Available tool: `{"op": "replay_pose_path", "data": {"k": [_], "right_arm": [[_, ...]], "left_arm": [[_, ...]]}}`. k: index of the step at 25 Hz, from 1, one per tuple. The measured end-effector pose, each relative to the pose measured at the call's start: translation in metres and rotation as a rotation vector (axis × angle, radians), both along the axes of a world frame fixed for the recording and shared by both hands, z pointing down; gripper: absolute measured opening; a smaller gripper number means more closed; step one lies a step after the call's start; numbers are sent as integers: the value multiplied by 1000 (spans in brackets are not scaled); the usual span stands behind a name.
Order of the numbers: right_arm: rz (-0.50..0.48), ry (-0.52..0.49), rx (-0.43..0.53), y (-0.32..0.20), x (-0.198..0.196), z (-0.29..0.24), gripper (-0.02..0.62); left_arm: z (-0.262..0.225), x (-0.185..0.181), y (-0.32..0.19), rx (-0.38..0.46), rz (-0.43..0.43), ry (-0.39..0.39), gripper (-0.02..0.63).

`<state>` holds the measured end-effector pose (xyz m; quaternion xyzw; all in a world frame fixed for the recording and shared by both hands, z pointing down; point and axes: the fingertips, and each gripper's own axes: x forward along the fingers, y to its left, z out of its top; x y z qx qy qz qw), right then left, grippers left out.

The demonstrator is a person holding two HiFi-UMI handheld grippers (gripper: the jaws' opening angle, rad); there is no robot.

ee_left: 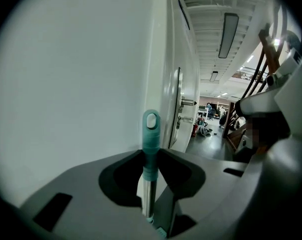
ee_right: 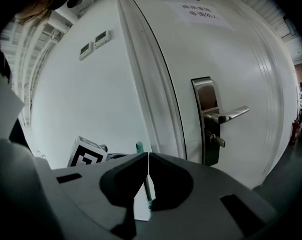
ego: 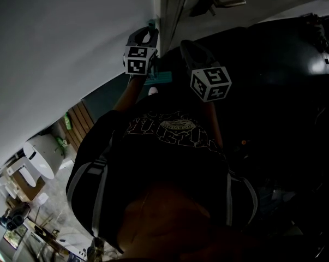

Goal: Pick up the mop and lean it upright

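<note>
My left gripper (ee_left: pixel 149 153) pinches the mop (ee_left: pixel 151 129) just below its teal cap, at the lower centre of the left gripper view, with a jaw set against each side of the handle. My right gripper (ee_right: pixel 148 155) is pressed together on nothing, and the mop's thin shaft shows beyond its tips. The mop stands upright close to the smooth white wall (ee_left: pixel 75 84), beside the door (ee_right: pixel 231 49); I cannot tell whether it touches. The handle is a round polished metal tube with a matte plastic sleeve and a hanging hole on top. I judge it stiff, light and slippery on the bare metal, so the sleeve is the surer hold.
</note>
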<state>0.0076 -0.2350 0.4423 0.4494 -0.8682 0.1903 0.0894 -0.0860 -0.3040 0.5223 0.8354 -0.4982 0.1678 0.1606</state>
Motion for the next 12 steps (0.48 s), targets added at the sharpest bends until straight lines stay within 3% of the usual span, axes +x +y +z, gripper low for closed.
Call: {"op": "replay_pose_path", "data": {"k": [12], "right_arm": [[-49,2,-6,22,-5,2,20]], "left_arm": [[-5,-4,32,17,-33,7,147]]}}
